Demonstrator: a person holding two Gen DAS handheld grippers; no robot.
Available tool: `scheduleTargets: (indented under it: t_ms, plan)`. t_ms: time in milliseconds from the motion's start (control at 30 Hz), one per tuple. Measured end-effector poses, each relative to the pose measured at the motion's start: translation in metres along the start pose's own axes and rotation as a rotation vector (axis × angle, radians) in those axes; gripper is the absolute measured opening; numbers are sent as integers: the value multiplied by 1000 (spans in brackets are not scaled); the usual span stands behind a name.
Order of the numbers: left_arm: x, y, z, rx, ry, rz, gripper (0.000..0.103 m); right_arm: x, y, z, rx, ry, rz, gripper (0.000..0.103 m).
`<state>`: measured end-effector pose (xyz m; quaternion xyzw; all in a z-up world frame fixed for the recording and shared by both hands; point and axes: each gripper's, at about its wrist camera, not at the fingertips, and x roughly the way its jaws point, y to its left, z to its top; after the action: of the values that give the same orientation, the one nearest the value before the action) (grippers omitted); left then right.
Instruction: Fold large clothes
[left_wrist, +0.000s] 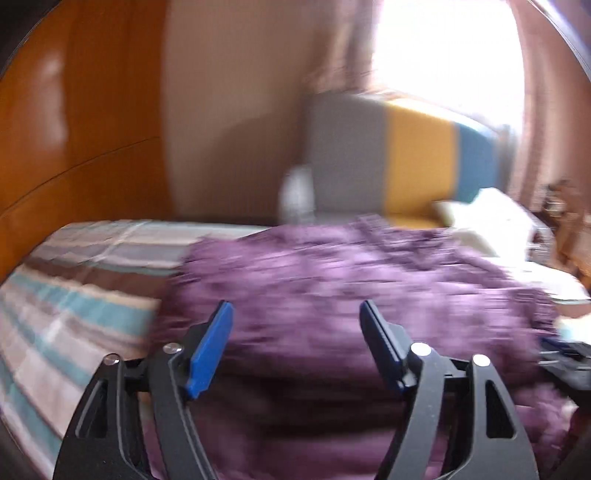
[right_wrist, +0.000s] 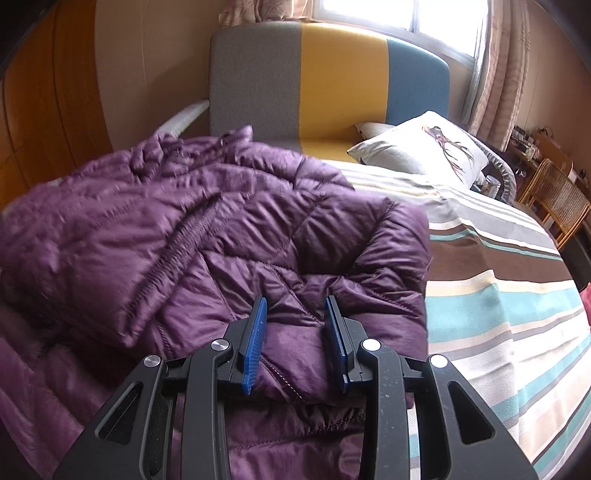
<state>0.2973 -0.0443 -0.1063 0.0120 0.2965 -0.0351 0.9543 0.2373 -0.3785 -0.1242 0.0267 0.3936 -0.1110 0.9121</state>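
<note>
Right now a puffy purple quilted down jacket lies spread over the striped bedsheet of brown, teal, cream and grey bands, filling the left and middle of the bed. Its near right portion is doubled over on itself, so a thick folded edge faces the right gripper.

That black gripper with blue pads has its jaws partly open, and a bulge of the purple fabric sits between them. The blue fingers press against the cloth on both sides, though I cannot say for sure that they have a firm pinch on it.

The left gripper hangs over the same jacket with its jaws spread wide. Nothing is caught between its blue pads; the fabric lies below and beyond them. This view is smeared with blur, so the seams of the jacket cannot be made out there. To its left the striped sheet shows bare.

At the head of the bed stands an upholstered headboard in grey, yellow and blue panels. A white pillow with a dark printed figure leans near it on the right side, apart from the jacket. Pale curtains hang by a bright window, and a wicker chair stands beside the bed at the far right. An orange-brown wooden wardrobe lines the left wall.
</note>
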Motion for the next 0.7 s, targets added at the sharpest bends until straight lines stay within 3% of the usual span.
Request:
scheduleTargets:
  t_ms: [67,233,267,300,367,433,633,700]
  plan:
    - [21,18,-4,-11,69,84,64,-11,-2,6,44,-20,46,32]
    - [38,27,-15,-34,143,78,59,-23,11,16,110,-33,229,33]
    - [37,24,-15,-19,137,82,59,-19,15,18,118,-15,271,38]
    - [37,21,-15,-3,130,78,59,-13,21,19,133,14,318,49]
    - [34,12,-15,28,116,70,59,-4,29,18,160,51,359,51]
    - [33,9,-15,38,112,72,60,6,39,19,163,78,393,25]
    - [36,13,-15,22,126,59,64,18,40,29,147,49,268,5]
    - [37,10,-15,37,133,70,65,24,38,24,126,71,223,4]
